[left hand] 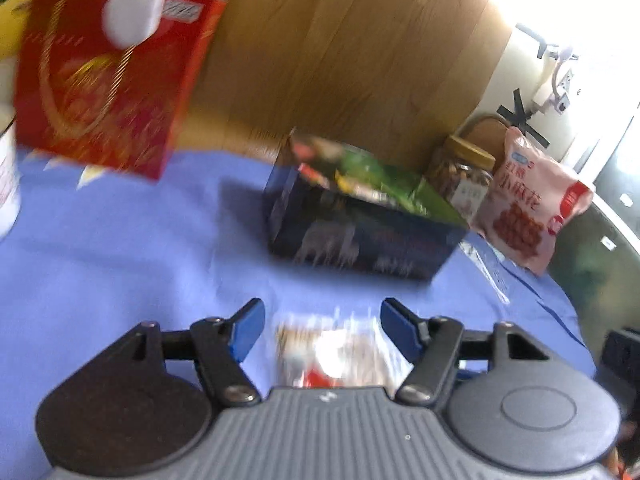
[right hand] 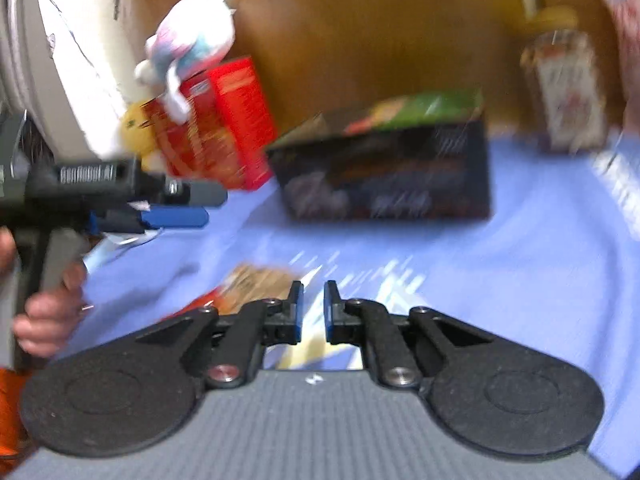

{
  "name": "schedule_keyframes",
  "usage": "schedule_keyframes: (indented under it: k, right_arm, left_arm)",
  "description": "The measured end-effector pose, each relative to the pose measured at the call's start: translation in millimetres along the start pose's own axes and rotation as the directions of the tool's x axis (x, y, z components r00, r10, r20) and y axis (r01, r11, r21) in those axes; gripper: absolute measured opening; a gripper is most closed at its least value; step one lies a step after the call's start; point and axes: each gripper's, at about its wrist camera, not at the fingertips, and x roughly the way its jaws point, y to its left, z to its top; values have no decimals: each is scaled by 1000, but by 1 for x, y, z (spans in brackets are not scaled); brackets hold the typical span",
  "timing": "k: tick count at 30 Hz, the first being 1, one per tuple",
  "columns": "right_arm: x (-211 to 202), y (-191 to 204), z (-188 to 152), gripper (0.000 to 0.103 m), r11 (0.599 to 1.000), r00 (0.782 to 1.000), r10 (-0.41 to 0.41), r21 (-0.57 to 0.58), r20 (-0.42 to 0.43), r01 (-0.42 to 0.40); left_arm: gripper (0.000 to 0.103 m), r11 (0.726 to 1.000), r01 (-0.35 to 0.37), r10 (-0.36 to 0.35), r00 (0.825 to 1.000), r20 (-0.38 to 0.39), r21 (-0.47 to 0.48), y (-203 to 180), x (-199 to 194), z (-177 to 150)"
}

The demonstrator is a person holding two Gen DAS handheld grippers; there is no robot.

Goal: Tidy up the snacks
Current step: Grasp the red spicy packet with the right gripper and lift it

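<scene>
A dark box (left hand: 360,224) holding green and coloured snack packs stands on the blue cloth; it also shows in the right wrist view (right hand: 384,168). My left gripper (left hand: 322,320) is open, held above a clear snack packet (left hand: 340,352) lying on the cloth, not touching it. That packet shows in the right wrist view (right hand: 252,284) beside my right gripper (right hand: 312,300), whose jaws stand a narrow gap apart with nothing between them. The left gripper also shows in the right wrist view (right hand: 176,208) at the left, held by a hand.
A red box (left hand: 112,80) with a plush toy (right hand: 196,40) on it stands at the left. A jar with a yellow lid (left hand: 464,176) and a pink snack bag (left hand: 528,204) stand at the right near the wooden wall. A white container (left hand: 6,184) is at the far left.
</scene>
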Motion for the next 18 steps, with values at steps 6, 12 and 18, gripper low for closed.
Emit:
schedule_keyframes:
  k: [6,12,18]
  right_arm:
    - [-11,25,-22,49,996,990,95,7,-103,-94]
    - [-14,41,-40,49,989,981,148,34,-126,-145]
    - [-12,45,-37,49,999,997,47,-21,-66,-49]
  left_arm:
    - [65,999,5,-8,998,-61,-45,18,-12,-37]
    - [51,986,132,-142,985,-99,-105,8,-8,-56]
    - [50,954,221,-246,964,-104,-205,4,-6,-67]
